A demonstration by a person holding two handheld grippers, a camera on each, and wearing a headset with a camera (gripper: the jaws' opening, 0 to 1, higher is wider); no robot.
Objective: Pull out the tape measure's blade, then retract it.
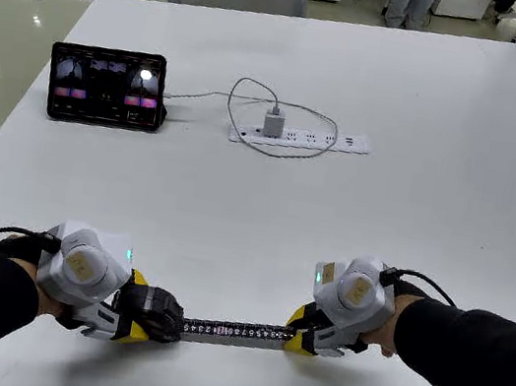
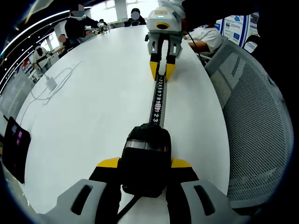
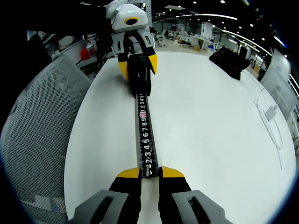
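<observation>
The left hand-held gripper is clamped on the black tape measure, which sits on the white counter near the person's edge. The right hand-held gripper pinches the tip of the blade, its jaws nearly together. The blade lies stretched between the two, numbers up. A tablet and a power strip lie well beyond.
</observation>
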